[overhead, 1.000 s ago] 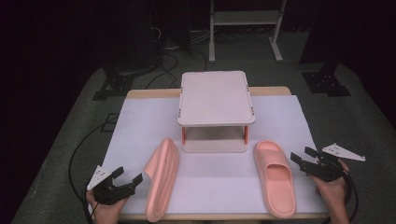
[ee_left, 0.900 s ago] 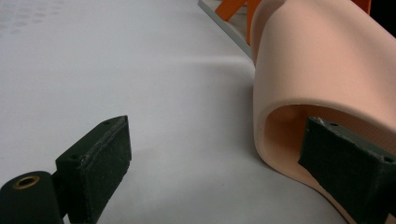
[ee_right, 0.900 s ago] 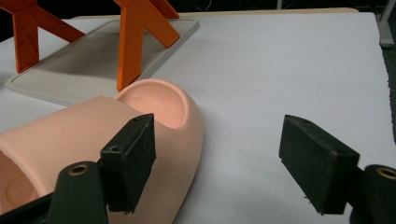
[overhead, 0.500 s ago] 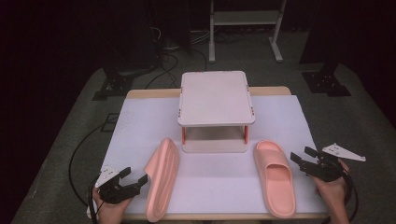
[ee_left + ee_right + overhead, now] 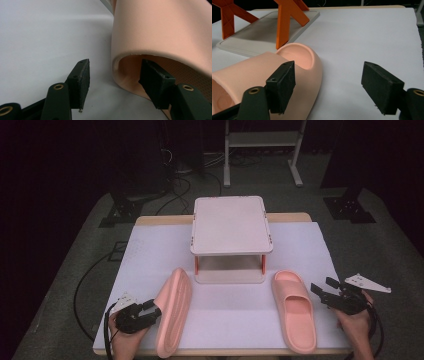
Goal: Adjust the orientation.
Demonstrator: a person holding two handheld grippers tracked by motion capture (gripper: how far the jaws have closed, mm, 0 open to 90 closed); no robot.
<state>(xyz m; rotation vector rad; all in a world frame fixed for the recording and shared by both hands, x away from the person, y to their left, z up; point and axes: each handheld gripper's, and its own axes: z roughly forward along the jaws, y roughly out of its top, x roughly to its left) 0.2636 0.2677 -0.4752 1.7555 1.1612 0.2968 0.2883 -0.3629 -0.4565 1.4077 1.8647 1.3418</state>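
Two pink slippers lie on the white table cover [image 5: 150,255]. The left slipper [image 5: 172,315] rests tipped on its side, and the right slipper [image 5: 295,315] sits sole down. My left gripper [image 5: 150,312] is at the left slipper's outer edge. Its jaws have just been closing, and the edge of the slipper's strap [image 5: 120,62] stands between them: one pad [image 5: 155,85] is inside the opening, the other pad [image 5: 83,80] is outside with a gap. My right gripper [image 5: 321,286] waits open just right of the right slipper [image 5: 262,72], with nothing between its jaws [image 5: 332,87].
A small two-level rack [image 5: 231,225] with orange legs [image 5: 287,17] stands at the table's middle, behind both slippers. A person's hands hold the grippers at the front edge. Cables and stand feet lie on the dark floor beyond.
My left gripper has slid right onto the left slipper's edge and its jaws have narrowed around the strap. The right gripper and both slippers have stayed put.
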